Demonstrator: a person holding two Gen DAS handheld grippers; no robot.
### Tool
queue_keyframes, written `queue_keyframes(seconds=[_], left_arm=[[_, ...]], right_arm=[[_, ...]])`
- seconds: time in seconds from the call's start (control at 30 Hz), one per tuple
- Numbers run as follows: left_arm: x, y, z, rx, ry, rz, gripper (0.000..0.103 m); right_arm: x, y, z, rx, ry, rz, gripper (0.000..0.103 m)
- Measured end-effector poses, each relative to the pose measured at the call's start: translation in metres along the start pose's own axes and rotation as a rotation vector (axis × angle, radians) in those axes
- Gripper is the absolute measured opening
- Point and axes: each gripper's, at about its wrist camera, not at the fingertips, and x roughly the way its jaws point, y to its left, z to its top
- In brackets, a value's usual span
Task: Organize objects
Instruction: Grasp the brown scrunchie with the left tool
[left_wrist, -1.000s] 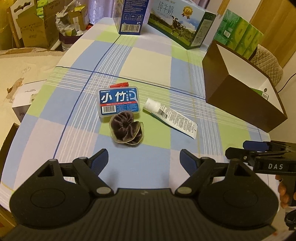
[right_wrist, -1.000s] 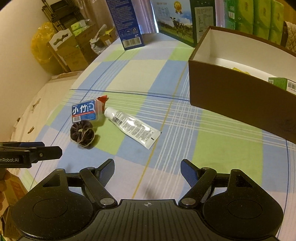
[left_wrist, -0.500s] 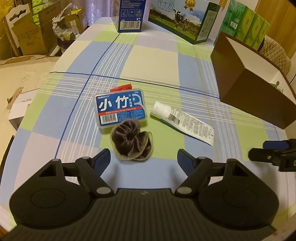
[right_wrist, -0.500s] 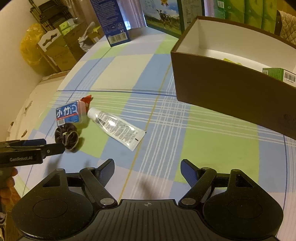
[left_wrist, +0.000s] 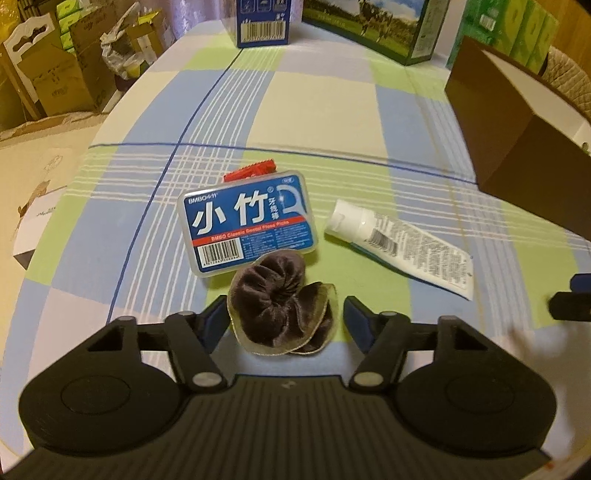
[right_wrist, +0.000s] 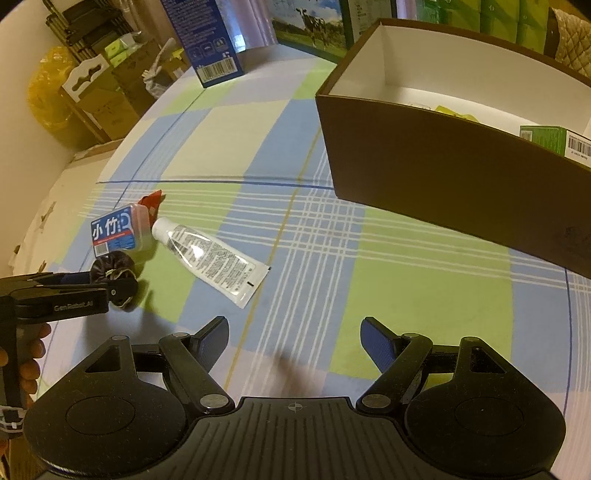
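A dark brown velvet scrunchie (left_wrist: 282, 301) (right_wrist: 114, 266) lies on the checked tablecloth, between the open fingers of my left gripper (left_wrist: 282, 319) without being pinched. Just beyond it sits a blue floss-pick case (left_wrist: 247, 225) (right_wrist: 118, 230) with a red packet (left_wrist: 251, 170) behind it. A white tube (left_wrist: 402, 247) (right_wrist: 212, 258) lies to the right. My right gripper (right_wrist: 295, 341) hovers open and holds nothing above the cloth, nearer the brown open box (right_wrist: 454, 173) that holds a green carton (right_wrist: 554, 142).
A blue carton (left_wrist: 262, 20) and a milk carton box (left_wrist: 369, 27) stand at the table's far edge. Green packs (right_wrist: 517, 18) are stacked behind the brown box. Cardboard boxes (left_wrist: 55, 74) crowd the floor to the left. A hand (right_wrist: 26, 365) holds the left gripper.
My left gripper has moved forward and down until its open fingers flank the scrunchie. The right gripper has drifted right, toward the brown box, still open.
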Motion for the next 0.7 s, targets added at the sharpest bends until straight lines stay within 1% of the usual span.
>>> queue_keyframes(seconds=[0.03, 0.17, 0.2, 0.27, 0.3, 0.5, 0.6, 0.7], left_arm=[[0.002, 0.001, 0.0, -0.006, 0.006, 0.001, 0.058], [0.005, 0.005, 0.001, -0.039, 0.012, -0.013, 0.039], [0.004, 0.006, 0.001, -0.043, 0.009, -0.018, 0.037], [0.001, 0.007, 0.0, -0.048, 0.003, -0.025, 0.027], [0.0, 0.008, -0.001, -0.051, 0.003, -0.028, 0.025], [-0.01, 0.016, -0.009, -0.075, 0.021, -0.039, 0.023], [-0.015, 0.023, -0.017, -0.093, 0.03, -0.032, 0.023], [-0.018, 0.035, -0.022, -0.133, 0.038, -0.026, 0.023]], right_arm=[[0.001, -0.001, 0.001, 0.001, 0.003, -0.001, 0.076], [0.007, 0.0, 0.003, 0.001, 0.016, 0.001, 0.076], [0.009, 0.0, 0.004, 0.0, 0.019, 0.002, 0.076], [0.012, 0.002, 0.005, -0.007, 0.025, 0.006, 0.076], [0.013, 0.004, 0.006, -0.015, 0.028, 0.009, 0.076], [0.025, 0.021, 0.012, -0.101, 0.022, 0.037, 0.076], [0.035, 0.034, 0.017, -0.17, 0.006, 0.063, 0.076], [0.047, 0.048, 0.021, -0.26, -0.019, 0.099, 0.076]])
